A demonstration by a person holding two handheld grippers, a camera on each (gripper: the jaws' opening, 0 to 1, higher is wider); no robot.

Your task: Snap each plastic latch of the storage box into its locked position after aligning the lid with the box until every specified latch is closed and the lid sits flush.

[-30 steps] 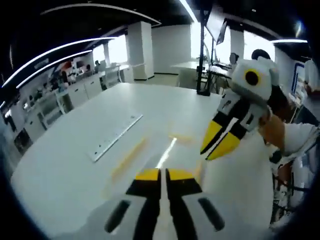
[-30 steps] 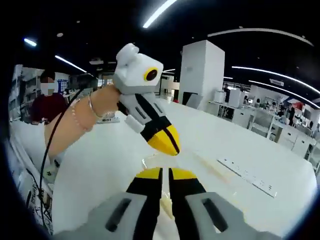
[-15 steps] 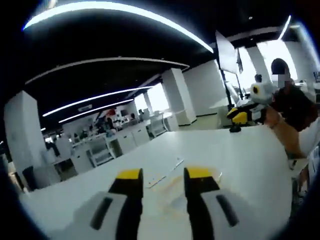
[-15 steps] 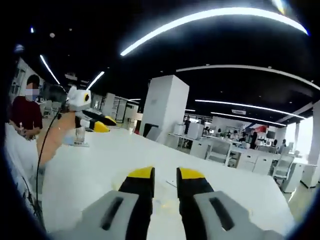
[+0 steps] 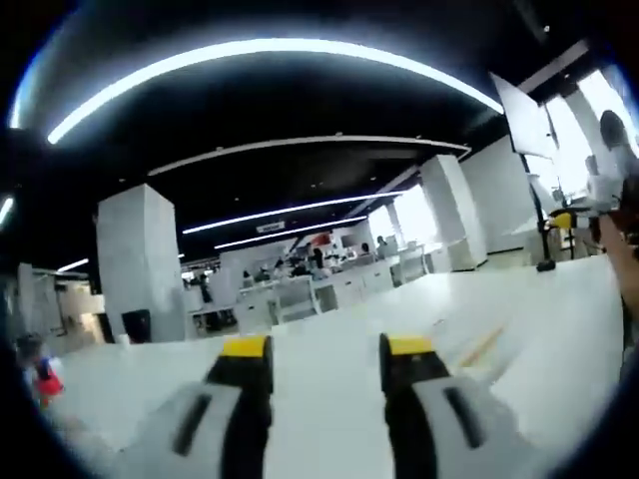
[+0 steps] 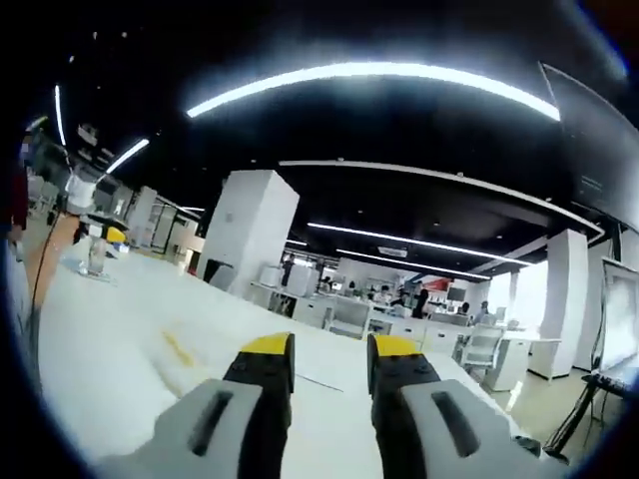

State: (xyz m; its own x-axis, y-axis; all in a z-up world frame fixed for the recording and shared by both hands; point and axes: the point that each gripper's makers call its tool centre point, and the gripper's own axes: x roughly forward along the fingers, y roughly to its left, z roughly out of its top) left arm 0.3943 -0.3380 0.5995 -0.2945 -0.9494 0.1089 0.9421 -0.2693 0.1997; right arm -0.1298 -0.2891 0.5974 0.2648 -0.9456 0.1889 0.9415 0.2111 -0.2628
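Both grippers, left (image 5: 324,349) and right (image 6: 329,344), hover spread and empty above the white table (image 5: 559,349); box location comes next.

Both views are lit from long ceiling light strips (image 5: 270,60), bowed into arcs by the fisheye. The ceiling is rendered near black; the white table (image 5: 329,349) is lit evenly, with no hard shadows seen. Windows (image 5: 589,120) at the right of the left gripper view are blown out. Motion blur is seen across the left gripper view, worst at the lower left. The right gripper view is sharper, though its light strip (image 6: 369,80) is softened and the edges are smeared.
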